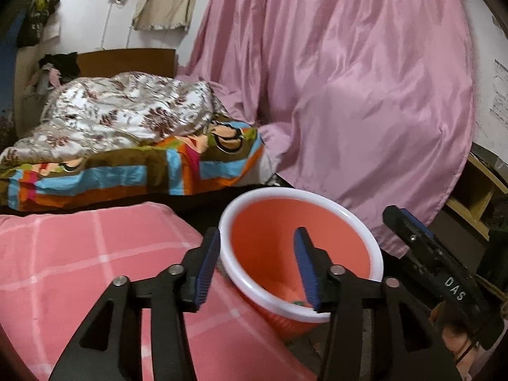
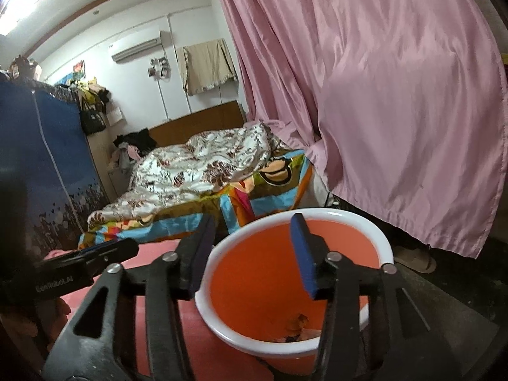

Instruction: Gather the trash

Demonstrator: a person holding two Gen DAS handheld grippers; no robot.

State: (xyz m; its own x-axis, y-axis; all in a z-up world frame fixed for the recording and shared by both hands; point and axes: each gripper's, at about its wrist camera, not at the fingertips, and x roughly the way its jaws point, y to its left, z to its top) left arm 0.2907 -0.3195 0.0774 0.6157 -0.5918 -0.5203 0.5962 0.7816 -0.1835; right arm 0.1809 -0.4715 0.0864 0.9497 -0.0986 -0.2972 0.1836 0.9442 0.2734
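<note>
From the left wrist view: left gripper (image 1: pixel 257 266) with blue-padded jaws spread apart, empty, straddling the near-left rim of the orange plastic bucket with a white rolled rim (image 1: pixel 377 254); left finger outside the rim over the pink checked cloth (image 1: pixel 79 254), right finger inside the mouth. Small scraps of trash (image 1: pixel 298 302), barely visible, low inside the bucket just beside the right pad. To the right, close by, the right gripper (image 1: pixel 409 222), seen edge-on beyond the bucket's right rim; impossible to tell its opening here. Beyond the bucket, a dark gap, then the bed with a multicoloured patterned sheet (image 1: pixel 127 177) and a white floral quilt (image 1: pixel 127 108); ahead and to the right, the long pink satin curtain (image 1: pixel 365 79) hanging down close behind the far rim. From the right wrist view: right gripper (image 2: pixel 254 254) likewise spread wide and empty, left finger outside the white rim (image 2: pixel 385 241), right finger over the open mouth. Trash scraps (image 2: pixel 298 324) lying at the bucket's bottom, below and just left of the right pad. Left gripper (image 2: pixel 104 249) low to the left, side-on over the pink cloth (image 2: pixel 197 333). Blue fabric wardrobe (image 2: pixel 47 158) well off to the left; tan slipper (image 2: pixel 412 258) on dark floor just right of the bucket, under the curtain hem (image 2: pixel 412 111).
</note>
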